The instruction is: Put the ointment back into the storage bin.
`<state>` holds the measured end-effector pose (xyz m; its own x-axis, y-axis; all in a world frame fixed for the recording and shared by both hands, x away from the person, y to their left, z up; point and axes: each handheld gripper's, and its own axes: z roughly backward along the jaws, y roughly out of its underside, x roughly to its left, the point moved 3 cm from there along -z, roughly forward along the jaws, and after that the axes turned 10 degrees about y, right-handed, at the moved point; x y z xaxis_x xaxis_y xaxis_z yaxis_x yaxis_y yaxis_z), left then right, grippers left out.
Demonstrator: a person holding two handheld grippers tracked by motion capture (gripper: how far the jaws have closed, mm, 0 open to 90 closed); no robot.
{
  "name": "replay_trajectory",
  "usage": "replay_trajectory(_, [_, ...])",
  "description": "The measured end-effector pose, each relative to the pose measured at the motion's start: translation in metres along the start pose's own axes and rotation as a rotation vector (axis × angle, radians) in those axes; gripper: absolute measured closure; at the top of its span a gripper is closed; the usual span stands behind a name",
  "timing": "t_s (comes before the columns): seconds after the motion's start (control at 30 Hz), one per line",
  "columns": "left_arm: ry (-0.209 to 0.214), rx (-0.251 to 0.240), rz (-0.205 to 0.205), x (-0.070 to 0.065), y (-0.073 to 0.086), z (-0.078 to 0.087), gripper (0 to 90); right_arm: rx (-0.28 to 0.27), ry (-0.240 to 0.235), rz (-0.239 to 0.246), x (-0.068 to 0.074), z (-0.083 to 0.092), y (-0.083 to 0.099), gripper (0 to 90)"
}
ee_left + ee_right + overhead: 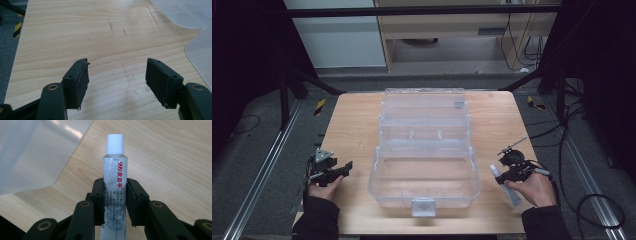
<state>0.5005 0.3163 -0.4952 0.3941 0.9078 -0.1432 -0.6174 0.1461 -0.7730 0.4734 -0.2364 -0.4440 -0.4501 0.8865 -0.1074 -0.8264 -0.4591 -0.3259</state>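
Presently the right hand-held gripper (pixel 115 202) is clamped across the lower body of a small ointment tube (pixel 114 187), its pads pressing the tube's two flat sides, at the right of the desk (pixel 357 130) just beside the open clear plastic box (pixel 424 150). In the right gripper view the tube's long axis runs straight out along the jaws, white screw cap (pixel 115 143) leading and crimped tail trailing back between the gripper's arms; in the high view the cap end points toward the box. The left hand-held gripper (pixel 117 75) stands with its jaws wide apart, nothing between them, over bare wood left of the box. Likely hazards: the soft, smooth tube may buckle or slide lengthwise under the pinch; the leading cap may catch the box's near wall if carried in too low; a tilted release could leave it propped on the rim.
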Motion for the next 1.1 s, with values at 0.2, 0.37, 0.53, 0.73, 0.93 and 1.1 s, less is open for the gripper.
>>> replay_trajectory(0.2, [0.003,0.001,-0.002,0.000,0.000,0.000,34.7,-0.045,0.004,0.033,0.001,0.015,-0.009,69.8])
replay_trajectory(0.37, [0.005,0.000,-0.003,0.000,0.000,0.000,34.7,-0.087,0.005,0.044,0.001,0.028,-0.014,69.8])
replay_trajectory(0.53, [0.008,0.001,-0.003,0.000,0.000,0.001,34.8,-0.130,0.010,0.056,0.001,0.045,-0.020,69.8])
replay_trajectory(0.73, [0.009,0.002,-0.003,0.000,0.000,0.000,35.0,-0.183,-0.003,0.112,0.003,0.063,-0.027,69.8])
replay_trajectory(0.93, [0.009,0.011,-0.004,0.000,0.001,-0.001,34.9,-0.216,-0.015,0.164,0.006,0.081,-0.036,69.8])
replay_trajectory(1.1, [0.010,0.007,-0.004,0.000,0.000,0.000,35.0,-0.235,-0.016,0.205,0.012,0.096,-0.045,69.8])
